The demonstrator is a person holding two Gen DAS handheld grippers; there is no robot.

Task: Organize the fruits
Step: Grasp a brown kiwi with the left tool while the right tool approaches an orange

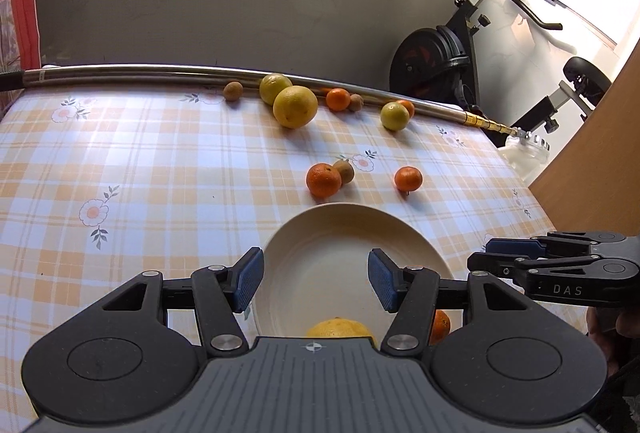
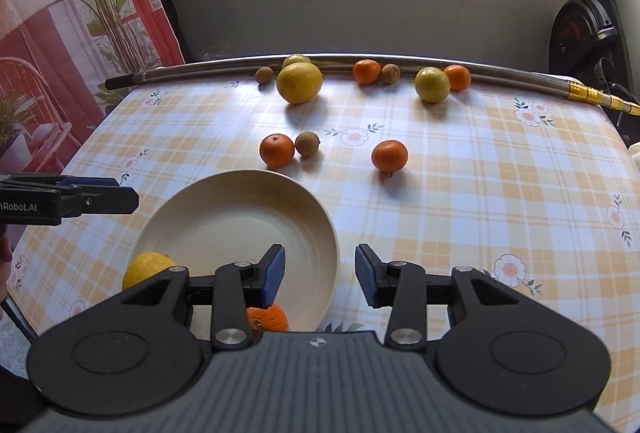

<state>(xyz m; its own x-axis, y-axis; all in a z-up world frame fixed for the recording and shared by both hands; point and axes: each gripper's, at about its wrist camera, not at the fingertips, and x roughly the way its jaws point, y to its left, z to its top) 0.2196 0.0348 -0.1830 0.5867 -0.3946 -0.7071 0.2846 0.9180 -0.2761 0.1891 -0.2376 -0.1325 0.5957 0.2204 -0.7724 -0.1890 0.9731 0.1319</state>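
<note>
Over the plate (image 2: 224,205) we hold both hand-held grippers, left (image 1: 316,281) and right (image 2: 320,275), jaws apart and empty; lemon (image 2: 146,269) and orange (image 2: 268,319) already sit inside, other fruit waits across the bench (image 2: 480,173).

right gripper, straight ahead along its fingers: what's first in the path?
Probably bare tablecloth just right of the plate. The right gripper is open and empty; the plate's rim shows at the left of the gap. Next along is the tangerine, but depth is unclear.
</note>
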